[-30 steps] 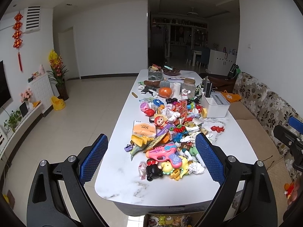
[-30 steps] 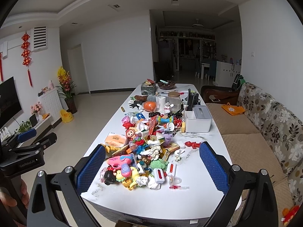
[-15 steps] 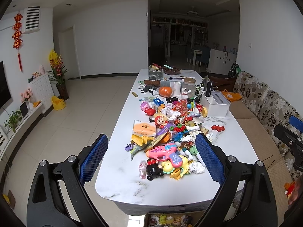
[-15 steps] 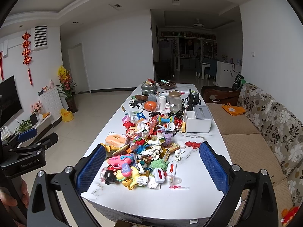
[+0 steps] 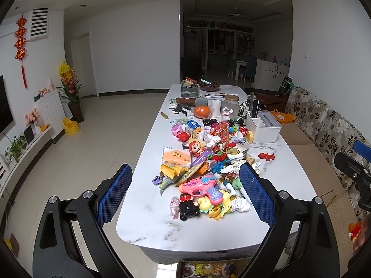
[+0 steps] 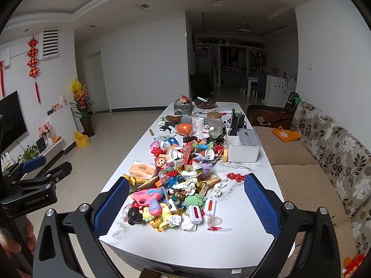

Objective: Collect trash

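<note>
Clutter is covering the middle of a long white marble table (image 5: 204, 229), running from the near end towards the far end. Both grippers are hovering short of the near edge, and nothing is sitting between their blue pads. The left gripper (image 5: 185, 192) is holding its fingers wide apart, framing the near part of the pile; the right gripper (image 6: 185, 206) is doing the same from a spot further right.

Crumpled white tissues, the trash here, are lying mixed in with the toys. One tissue wad (image 5: 241, 205) is resting at the near right corner of the heap, just beside a yellow toy (image 5: 208, 205). In the right wrist view two more wads (image 6: 183, 222) are sitting at the near edge of the pile, next to a white and red block (image 6: 194, 214), and another crumpled tissue (image 6: 218, 188) is lying a little further in, near a small red figure (image 6: 235, 176).

A pink toy gun (image 5: 200, 186) is lying on top of the near heap, with a black round toy (image 5: 187, 207) just in front of it. An orange tissue pack (image 5: 176, 155) is lying flat on the left side of the pile. A white storage box (image 5: 264, 131) is standing further back on the right, and a floral sofa (image 6: 324, 153) is running along the right side of the table.
</note>
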